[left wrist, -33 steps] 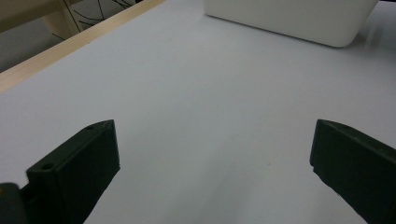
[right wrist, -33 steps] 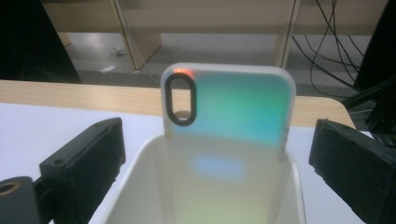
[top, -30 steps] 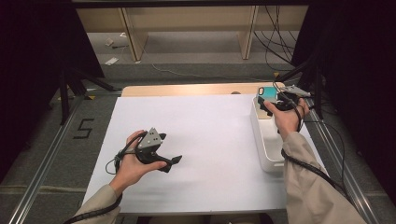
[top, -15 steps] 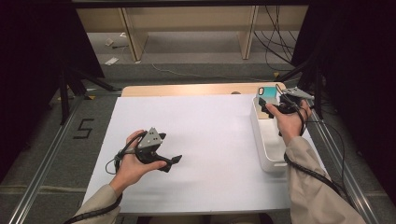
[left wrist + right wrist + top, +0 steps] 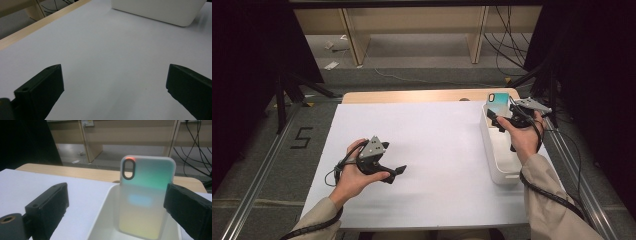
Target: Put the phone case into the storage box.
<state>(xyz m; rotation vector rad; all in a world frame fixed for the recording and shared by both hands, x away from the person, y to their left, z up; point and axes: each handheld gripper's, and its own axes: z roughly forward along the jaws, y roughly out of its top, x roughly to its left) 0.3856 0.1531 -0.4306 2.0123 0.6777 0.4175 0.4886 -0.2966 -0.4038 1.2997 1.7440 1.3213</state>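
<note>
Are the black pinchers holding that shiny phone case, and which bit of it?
No, nothing is held. The right gripper is open, the phone case standing in the white bin between its jaws. The left gripper is open over bare table.

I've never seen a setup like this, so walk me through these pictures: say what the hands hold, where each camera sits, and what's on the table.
A person sits at a table covered with a white sheet, holding a hand-held grasping tool in each hand. The high view looks down from above. There the left tool rests over the sheet, and the right tool is at the far end of a white bin. The other two pictures come from small cameras riding on each tool, looking out between its two black jaws. Both tools are open and hold nothing. In the right one's camera, a phone case with a pale shifting sheen stands upright in the bin, between the open jaws.
</note>
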